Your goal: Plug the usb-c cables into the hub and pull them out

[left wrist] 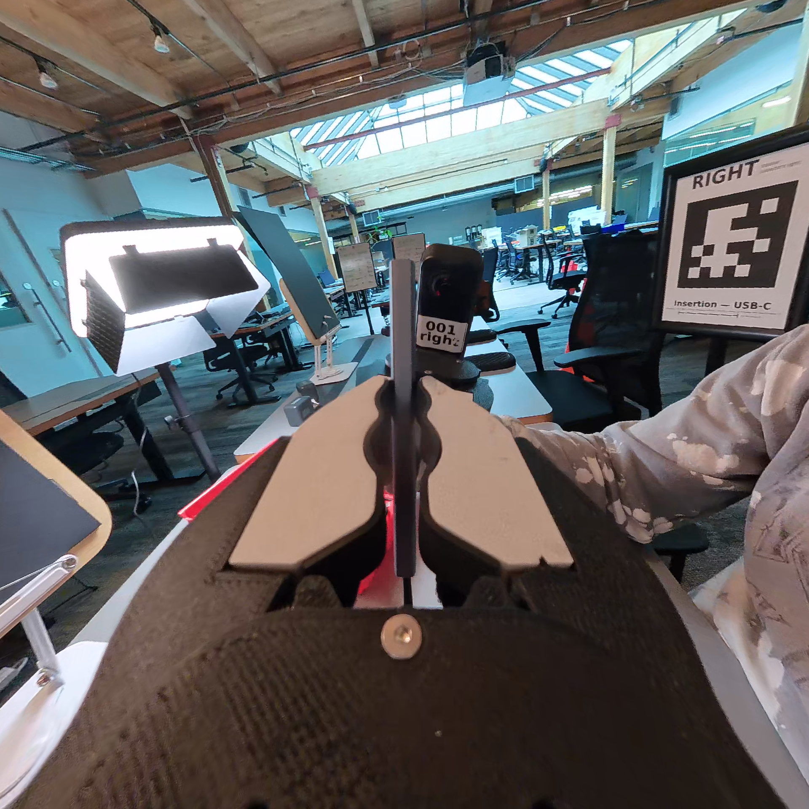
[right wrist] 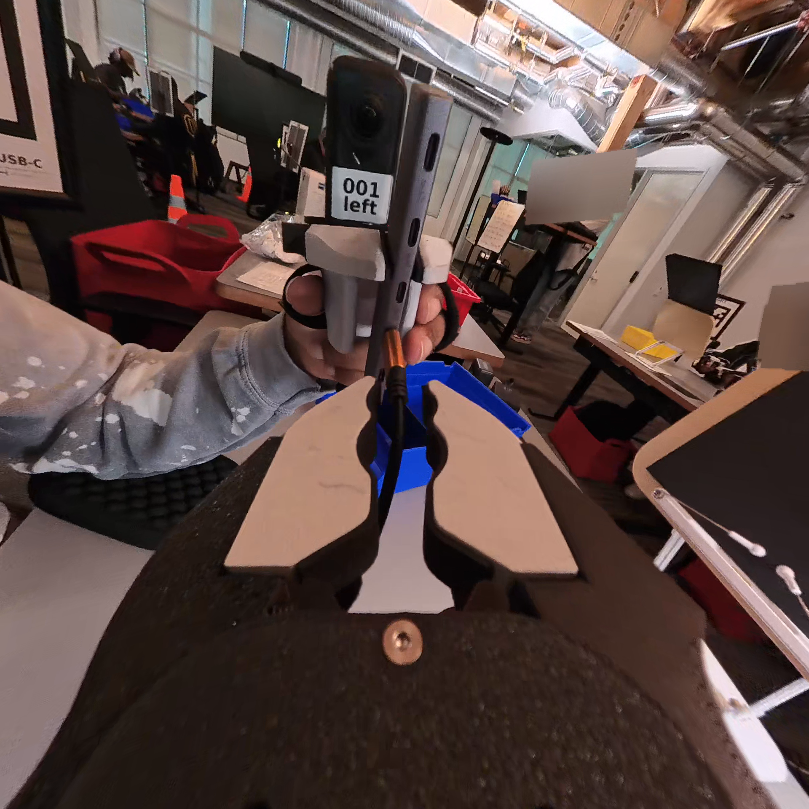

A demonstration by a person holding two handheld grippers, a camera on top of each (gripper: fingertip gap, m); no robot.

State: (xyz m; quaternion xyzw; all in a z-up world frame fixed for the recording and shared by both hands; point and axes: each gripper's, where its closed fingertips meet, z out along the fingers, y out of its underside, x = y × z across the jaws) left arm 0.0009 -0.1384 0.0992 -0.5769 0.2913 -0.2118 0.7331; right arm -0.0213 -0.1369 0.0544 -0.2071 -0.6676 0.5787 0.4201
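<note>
My left gripper [left wrist: 403, 385] is shut on the grey hub [left wrist: 402, 332], holding it upright and edge-on. In the right wrist view, the hub [right wrist: 411, 197] shows its row of ports, clamped by the left gripper [right wrist: 394, 262] in a person's hand. A black usb-c cable [right wrist: 396, 420] with an orange connector [right wrist: 394, 348] meets the hub's lowest port and looks plugged in. My right gripper [right wrist: 400, 387] sits just below the connector. Its jaws stand a little apart around the cable, with gaps on both sides.
A blue bin [right wrist: 473, 394] sits on the white table [right wrist: 52, 613] under the hub. A red basket [right wrist: 144, 258] stands behind. Black boards on stands [right wrist: 735, 473] [left wrist: 39, 503], a lit light panel [left wrist: 166, 280] and a framed marker sign [left wrist: 740, 245] surround the workspace. Some 5 cm of space lies between my two pairs of fingers.
</note>
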